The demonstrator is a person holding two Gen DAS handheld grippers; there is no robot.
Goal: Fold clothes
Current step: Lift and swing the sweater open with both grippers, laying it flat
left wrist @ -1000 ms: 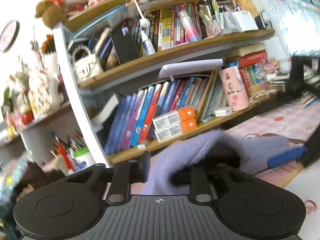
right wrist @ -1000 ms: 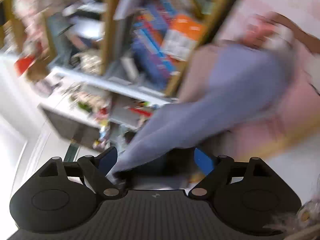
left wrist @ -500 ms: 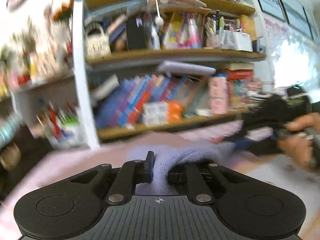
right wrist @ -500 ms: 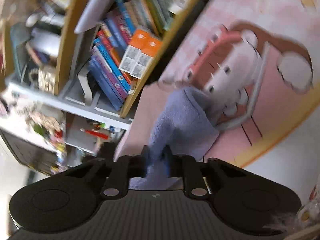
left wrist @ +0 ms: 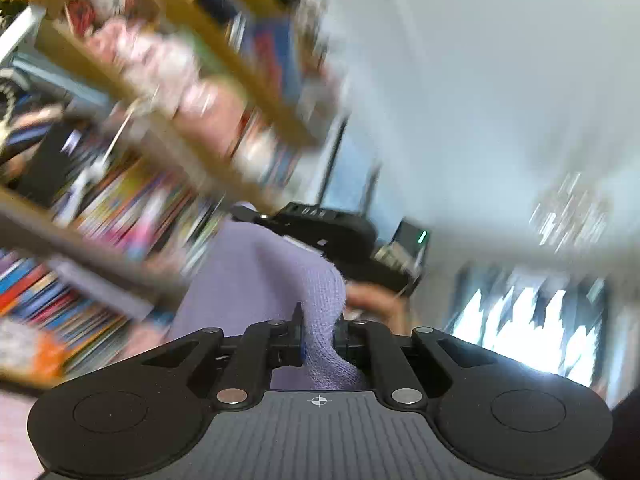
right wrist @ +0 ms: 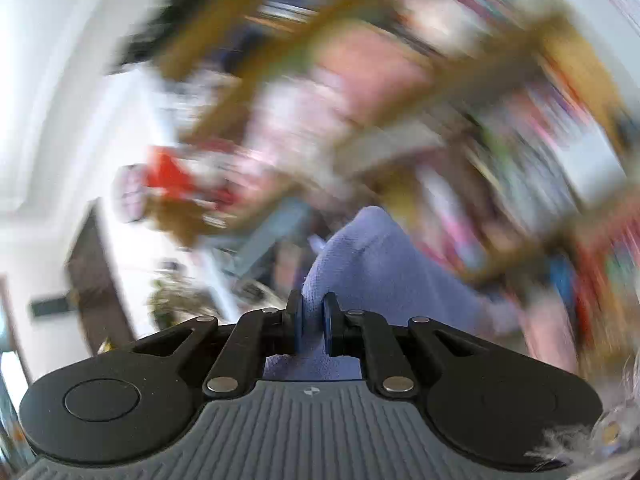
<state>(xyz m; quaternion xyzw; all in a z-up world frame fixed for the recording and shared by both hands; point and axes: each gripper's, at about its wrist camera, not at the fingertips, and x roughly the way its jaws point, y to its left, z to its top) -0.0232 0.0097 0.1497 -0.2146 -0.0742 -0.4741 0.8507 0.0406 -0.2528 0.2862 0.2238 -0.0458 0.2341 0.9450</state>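
Knit (left wrist: 256, 280): lilac, raised before blurred shelves (left wrist: 168, 92). Left tool (left wrist: 318, 344) and right tool (right wrist: 312, 320) each clamp an edge, likely spreading it for folding.

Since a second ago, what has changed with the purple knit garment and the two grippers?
The right gripper, open around the purple knit garment a second ago, has closed on it. Both grippers have swung up off the pink mat; the views now show the blurred wooden bookshelf tilted, with wall and ceiling. The garment hangs lifted between them. The left gripper stays clamped on the garment.
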